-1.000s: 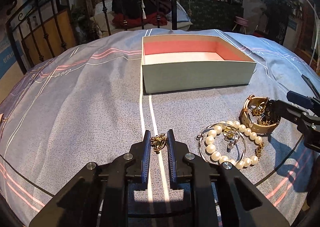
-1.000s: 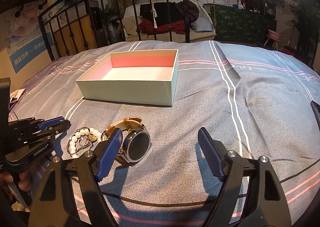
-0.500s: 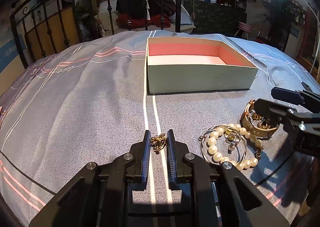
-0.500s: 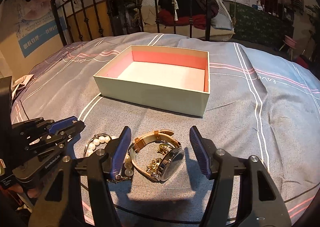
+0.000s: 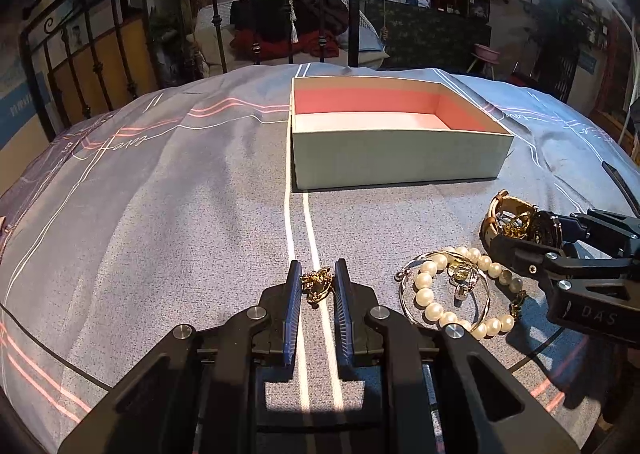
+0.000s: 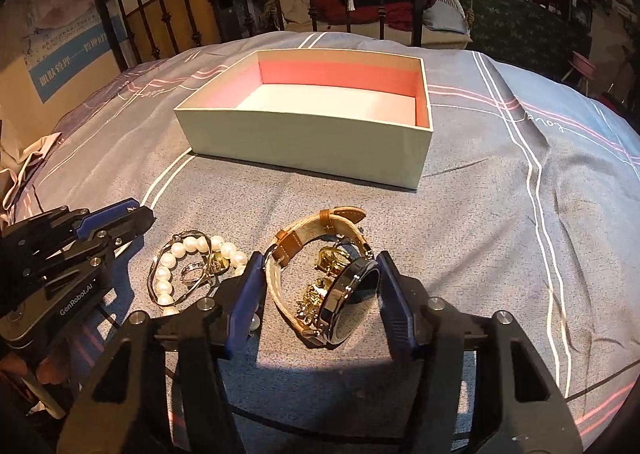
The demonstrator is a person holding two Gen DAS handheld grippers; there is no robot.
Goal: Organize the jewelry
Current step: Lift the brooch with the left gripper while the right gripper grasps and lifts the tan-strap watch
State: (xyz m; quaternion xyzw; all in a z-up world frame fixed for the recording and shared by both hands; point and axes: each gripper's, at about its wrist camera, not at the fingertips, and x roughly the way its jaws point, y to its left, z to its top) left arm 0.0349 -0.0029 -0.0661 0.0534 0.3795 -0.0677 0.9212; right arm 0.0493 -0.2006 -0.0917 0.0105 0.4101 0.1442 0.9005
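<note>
Watch (image 6: 320, 278) sits between my closing right tongs (image 6: 320, 282), pads not yet pressing, so centre first; left tongs (image 5: 316, 286) pinch gold trinket (image 5: 317, 285).

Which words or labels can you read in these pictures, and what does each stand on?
"GenRobot.AI": side of the left hand-held gripper.
"DAS": body of the right hand-held gripper; the rest is cut off.
Script on the bedspread: too stylised to read.
Wall posters: too blurred to read.

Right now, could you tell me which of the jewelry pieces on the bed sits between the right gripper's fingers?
The tan-strapped watch, lying on its side between the right gripper fingers, which have just been closing. The pearl bracelet lies outside them, and the left gripper pinches a small gold piece.
</note>
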